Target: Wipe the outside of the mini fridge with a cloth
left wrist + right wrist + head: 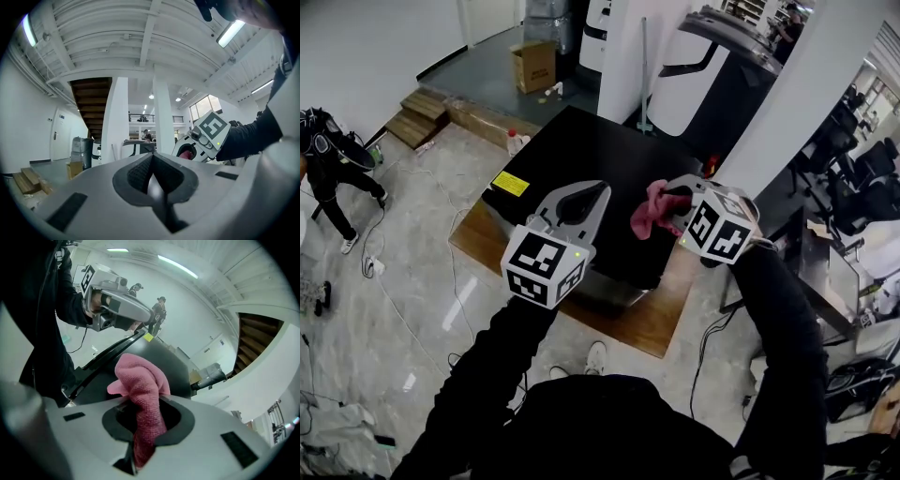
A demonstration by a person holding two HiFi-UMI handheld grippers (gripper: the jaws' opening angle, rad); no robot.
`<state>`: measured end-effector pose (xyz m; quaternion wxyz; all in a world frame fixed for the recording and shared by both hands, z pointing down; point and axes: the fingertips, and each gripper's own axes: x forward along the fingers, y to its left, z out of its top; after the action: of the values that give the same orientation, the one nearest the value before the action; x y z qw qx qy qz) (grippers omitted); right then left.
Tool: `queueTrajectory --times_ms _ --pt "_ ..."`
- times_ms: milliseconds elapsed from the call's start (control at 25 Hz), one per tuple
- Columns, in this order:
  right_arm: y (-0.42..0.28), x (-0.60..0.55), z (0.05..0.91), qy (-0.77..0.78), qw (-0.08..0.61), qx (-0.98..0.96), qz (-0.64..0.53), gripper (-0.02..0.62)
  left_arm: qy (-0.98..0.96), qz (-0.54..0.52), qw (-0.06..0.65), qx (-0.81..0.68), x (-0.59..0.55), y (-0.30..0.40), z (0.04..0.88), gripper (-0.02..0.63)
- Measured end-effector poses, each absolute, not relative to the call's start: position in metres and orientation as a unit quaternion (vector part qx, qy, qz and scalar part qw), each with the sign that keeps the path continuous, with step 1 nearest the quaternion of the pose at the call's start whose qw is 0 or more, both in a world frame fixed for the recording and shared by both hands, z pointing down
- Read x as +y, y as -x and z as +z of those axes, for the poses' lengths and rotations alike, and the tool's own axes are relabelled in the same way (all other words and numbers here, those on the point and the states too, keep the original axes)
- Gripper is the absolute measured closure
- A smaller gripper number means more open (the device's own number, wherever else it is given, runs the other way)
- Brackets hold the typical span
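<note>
Two grippers hang above the black mini fridge point(572, 159), which stands on a low wooden platform point(647, 323) on the grey floor. The right gripper point(673, 202) has its jaws clamped on a pink cloth point(649, 211). The bunched end pokes out ahead of the tips, likely so that a soft wad, not hard plastic, meets the surface. The cloth sits over the right part of the fridge's top, though whether it touches there I cannot tell. The left gripper point(586, 199) has its jaws pressed together with nothing between them. It is held just beside the other one over the top's near edge, seemingly kept out of the way rather than bracing anything. Judging by this, wiping is at its start on the top panel, with the sides not yet reached
</note>
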<state>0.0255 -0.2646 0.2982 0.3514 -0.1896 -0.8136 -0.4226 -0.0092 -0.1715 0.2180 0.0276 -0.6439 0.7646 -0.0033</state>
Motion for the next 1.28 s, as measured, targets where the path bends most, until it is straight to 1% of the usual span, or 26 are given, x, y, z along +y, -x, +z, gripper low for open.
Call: queueTrajectory --times_ms 200,520,760,1080,1280 --pt "0.03 -0.273 0.266 0.186 0.305 -0.832 -0.425 0.538 0.611 -0.02 0.04 0.79 -0.178 0.052 0.201 0.6" --pt "0.129 -0.276 0.253 0.194 0.252 -0.848 -0.423 0.538 0.565 -0.029 0.023 0.825 -0.186 0.108 0.209 0.6" --pt "0.199 -0.281 0.274 0.199 0.26 -0.833 -0.445 0.537 0.546 -0.028 -0.004 0.837 -0.192 0.147 0.227 0.6" --pt "0.275 -0.282 0.305 0.207 0.268 -0.826 -0.45 0.537 0.52 -0.04 -0.017 0.853 -0.197 0.181 0.23 0.6" --pt "0.304 -0.282 0.338 0.219 0.299 -0.816 -0.444 0.537 0.511 -0.042 -0.024 0.858 -0.196 0.189 0.237 0.6"
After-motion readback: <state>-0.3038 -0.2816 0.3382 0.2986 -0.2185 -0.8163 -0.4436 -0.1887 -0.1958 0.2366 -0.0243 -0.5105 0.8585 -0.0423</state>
